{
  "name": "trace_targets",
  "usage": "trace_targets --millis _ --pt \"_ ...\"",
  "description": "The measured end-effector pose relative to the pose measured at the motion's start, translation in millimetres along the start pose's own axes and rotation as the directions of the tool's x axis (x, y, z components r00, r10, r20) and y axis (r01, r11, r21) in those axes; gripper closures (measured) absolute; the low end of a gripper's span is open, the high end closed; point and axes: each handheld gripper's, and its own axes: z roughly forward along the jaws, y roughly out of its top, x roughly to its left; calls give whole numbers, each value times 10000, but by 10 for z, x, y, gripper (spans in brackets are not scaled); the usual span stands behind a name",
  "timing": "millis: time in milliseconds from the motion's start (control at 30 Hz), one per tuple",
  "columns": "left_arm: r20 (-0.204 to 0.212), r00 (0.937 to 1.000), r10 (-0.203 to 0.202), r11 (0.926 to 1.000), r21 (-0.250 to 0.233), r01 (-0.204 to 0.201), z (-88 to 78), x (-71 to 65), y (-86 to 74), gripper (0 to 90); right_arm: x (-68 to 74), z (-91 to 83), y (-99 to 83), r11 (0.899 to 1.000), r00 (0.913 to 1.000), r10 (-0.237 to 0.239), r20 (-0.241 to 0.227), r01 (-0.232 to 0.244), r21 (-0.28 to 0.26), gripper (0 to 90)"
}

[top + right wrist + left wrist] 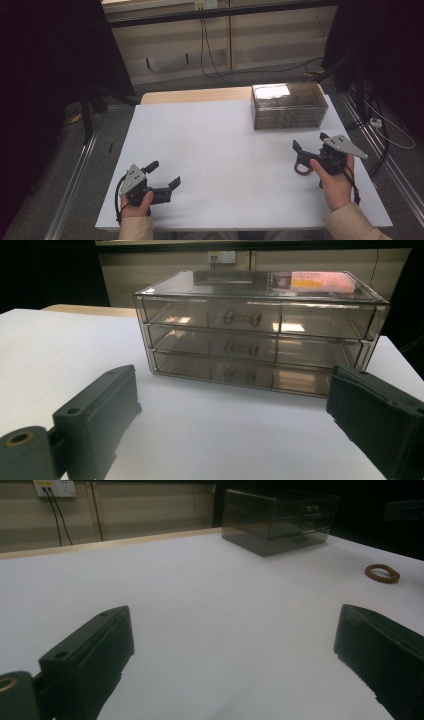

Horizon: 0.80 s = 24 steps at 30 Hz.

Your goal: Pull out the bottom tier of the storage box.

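Note:
A smoky clear drawer unit [289, 106] with three shut drawers stands at the far right of the white table [210, 145]. The right gripper view faces its front [255, 335] squarely, a short way off. A brown ring [300, 168] lies flat on the table, just left of the hand that holds my right gripper [310, 141], and the left gripper view shows the ring [382, 573] far off to the right. The right gripper [232, 410] is open and empty. Near the front left edge, my left gripper [164, 173] is open too, its jaws spread wide over bare table [235, 645].
A strip of wood tabletop [195, 95] shows behind the white sheet. Metal rails [75, 175] run along both sides of the table. Cables [210, 55] trail over the floor behind it, below a wall socket [54, 487]. Dark curtains hang at the left and right.

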Motion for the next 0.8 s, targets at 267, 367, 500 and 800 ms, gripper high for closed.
trace_targets --millis 267,367,500,800 --pt "-18 10000 47 10000 14 -47 1 -4 5 27 -32 99 28 9998 9998 -46 194 42 171 61" --pt "8 10000 26 10000 28 -26 5 -7 4 27 -39 118 34 9998 9997 -47 246 43 176 61" --pt "44 10000 0 10000 12 0 7 0 1 27 -42 159 55 9997 9997 -67 248 62 229 61" --pt "36 10000 -20 10000 12 20 8 -1 2 27 -76 233 87 9994 9993 -22 371 9 340 60"
